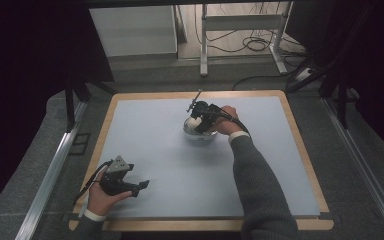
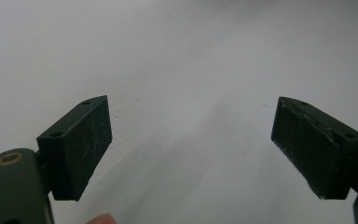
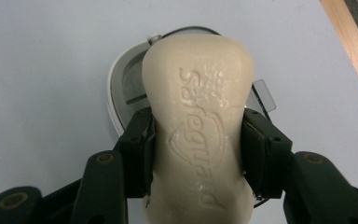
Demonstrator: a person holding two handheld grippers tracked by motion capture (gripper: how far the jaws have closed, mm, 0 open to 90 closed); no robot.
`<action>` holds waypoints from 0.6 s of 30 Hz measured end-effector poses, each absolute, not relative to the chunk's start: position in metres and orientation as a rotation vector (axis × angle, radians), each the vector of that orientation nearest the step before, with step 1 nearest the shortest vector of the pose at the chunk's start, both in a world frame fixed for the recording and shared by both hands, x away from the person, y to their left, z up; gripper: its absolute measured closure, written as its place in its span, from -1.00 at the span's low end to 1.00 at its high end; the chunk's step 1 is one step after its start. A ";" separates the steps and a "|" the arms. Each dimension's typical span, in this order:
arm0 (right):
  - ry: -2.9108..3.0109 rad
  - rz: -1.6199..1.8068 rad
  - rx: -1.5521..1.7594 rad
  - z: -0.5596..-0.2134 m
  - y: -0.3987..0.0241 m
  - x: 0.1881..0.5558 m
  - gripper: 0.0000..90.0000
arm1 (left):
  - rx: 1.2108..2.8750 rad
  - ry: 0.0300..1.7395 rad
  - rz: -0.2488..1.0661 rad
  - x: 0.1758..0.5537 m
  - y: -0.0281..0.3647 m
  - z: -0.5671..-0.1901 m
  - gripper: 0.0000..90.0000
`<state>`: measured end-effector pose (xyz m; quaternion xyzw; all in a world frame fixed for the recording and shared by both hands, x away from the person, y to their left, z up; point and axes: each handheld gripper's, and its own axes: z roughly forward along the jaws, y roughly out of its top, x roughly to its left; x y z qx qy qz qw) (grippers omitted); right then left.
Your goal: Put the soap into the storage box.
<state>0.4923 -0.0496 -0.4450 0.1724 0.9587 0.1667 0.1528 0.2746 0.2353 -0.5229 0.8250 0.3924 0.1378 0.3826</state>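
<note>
Pale grey-blue matting covers the counter (image 1: 180, 165), which has a light wooden rim and stands on grey carpet, with dark curtains at both sides and cables on the floor beyond. Toward the far middle of the counter, the right claw (image 3: 196, 156) is clamped on a cream bar of soap (image 3: 198, 126), its two black pads pressing the bar's narrow waist from either side. Raised lettering runs along the soap's face. Under the bar sits a small white dish (image 3: 121, 88) with a clear inner part; whether the soap touches it cannot be told. From above, the right claw (image 1: 200, 120) hangs over that dish (image 1: 200, 134). The left claw (image 1: 139, 187) rests low near the counter's front left corner, its jaws spread wide over bare matting, holding nothing.
</note>
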 end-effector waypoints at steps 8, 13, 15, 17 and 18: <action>2.742 0.456 0.504 -0.455 -0.049 0.495 -0.02 | 2.106 1.001 0.354 0.275 0.236 -0.522 -0.72; 2.699 0.561 0.572 -0.445 -0.055 0.490 -0.15 | 2.105 1.000 0.352 0.275 0.235 -0.523 -0.72; 2.657 0.607 0.614 -0.439 -0.058 0.486 -0.19 | 2.109 1.001 0.351 0.275 0.235 -0.523 -0.72; 2.622 0.674 0.660 -0.432 -0.061 0.481 -0.22 | 2.112 0.999 0.352 0.275 0.234 -0.523 -0.72; 2.612 0.709 0.675 -0.428 -0.063 0.478 -0.24 | 2.117 0.996 0.352 0.275 0.234 -0.523 -0.72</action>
